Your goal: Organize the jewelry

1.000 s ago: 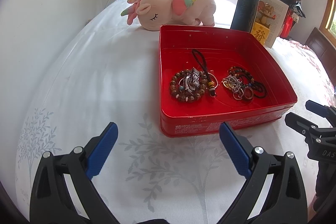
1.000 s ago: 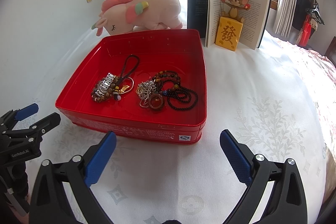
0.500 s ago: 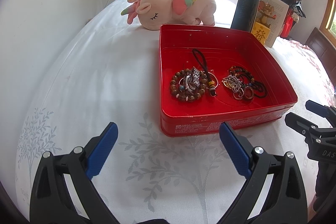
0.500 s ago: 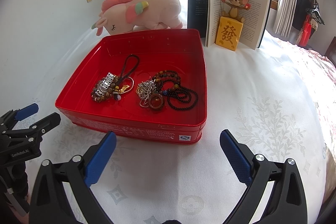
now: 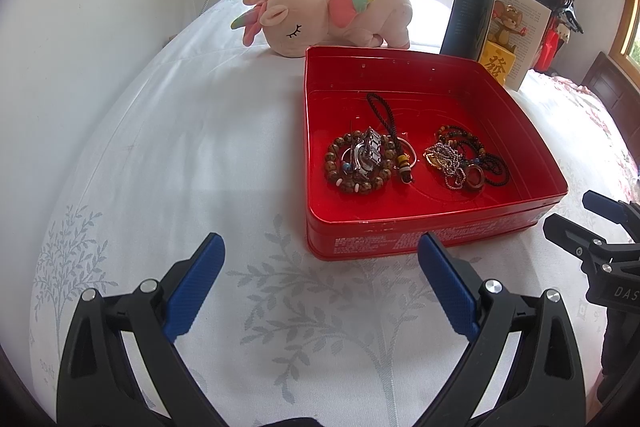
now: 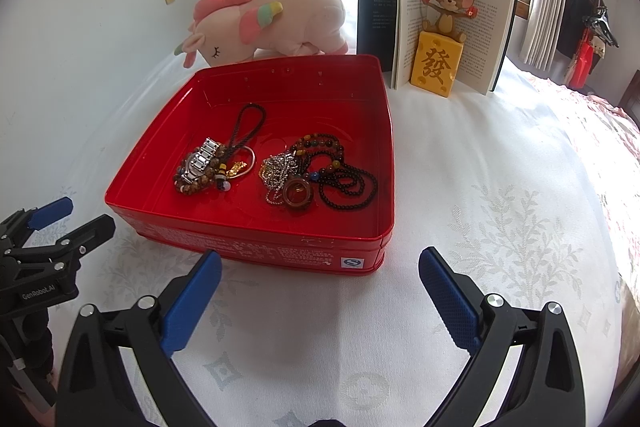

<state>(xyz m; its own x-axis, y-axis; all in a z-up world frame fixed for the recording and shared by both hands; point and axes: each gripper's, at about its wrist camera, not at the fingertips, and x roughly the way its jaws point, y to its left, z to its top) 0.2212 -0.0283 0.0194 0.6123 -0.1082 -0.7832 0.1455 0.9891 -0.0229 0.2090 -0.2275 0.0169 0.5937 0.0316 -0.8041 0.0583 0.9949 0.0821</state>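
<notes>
A red tin box [image 5: 400, 243] [image 6: 256, 247] sits on the white bedspread. Inside lie a wooden bead bracelet [image 5: 352, 183] with a silver watch [image 5: 370, 151] [image 6: 202, 159] on it, a black cord charm [image 5: 384, 115] [image 6: 240, 135], a silver chain [image 5: 446, 159] [image 6: 280, 173], a brown ring pendant [image 5: 475, 181] [image 6: 297, 193] and a dark bead necklace [image 5: 494, 163] [image 6: 348, 183]. My left gripper [image 5: 320, 281] is open and empty in front of the box's near left corner. My right gripper [image 6: 320, 287] is open and empty in front of the box's near right corner.
A pink unicorn plush [image 5: 332, 13] [image 6: 272, 19] lies behind the box. An open book [image 6: 436, 19] [image 5: 496, 27] stands at the back right with a mouse figurine on a yellow block [image 6: 438, 65]. A wall runs along the left. Dark furniture [image 5: 608, 87] is far right.
</notes>
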